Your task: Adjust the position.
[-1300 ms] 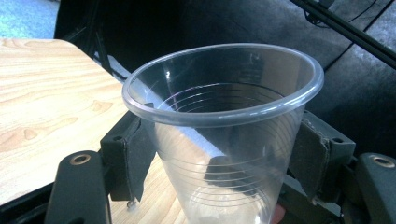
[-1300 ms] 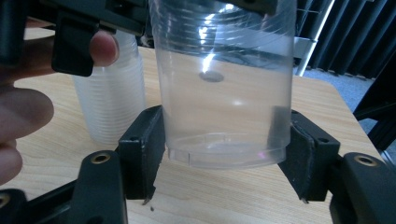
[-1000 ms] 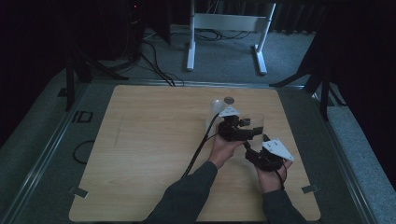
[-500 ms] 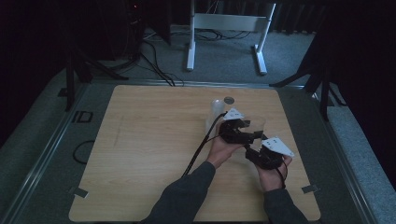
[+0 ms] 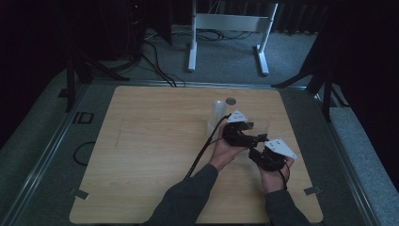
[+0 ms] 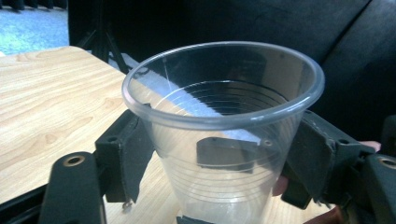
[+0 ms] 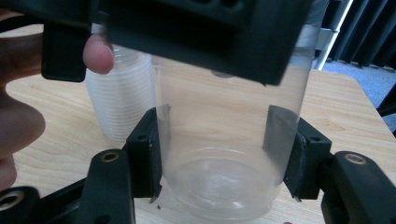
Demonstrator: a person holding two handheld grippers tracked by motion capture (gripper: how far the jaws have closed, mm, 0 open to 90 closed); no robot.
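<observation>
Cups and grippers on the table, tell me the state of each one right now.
Clear cup: upright, empty, clamped between the jaws of both grippers.
Stack of cups: upright on the table, nested, untouched.
Left gripper: shut on the clear cup, near its upper part.
Right gripper: shut on the clear cup, near its base.

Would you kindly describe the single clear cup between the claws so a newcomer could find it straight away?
Start at the wooden table and go to its right half, where the person's two hands meet. The clear plastic cup stands upright there between the jaws of both the left claw and the right claw. Unlike the whitish stack of nested cups beside it, it is a single see-through empty cup.
</observation>
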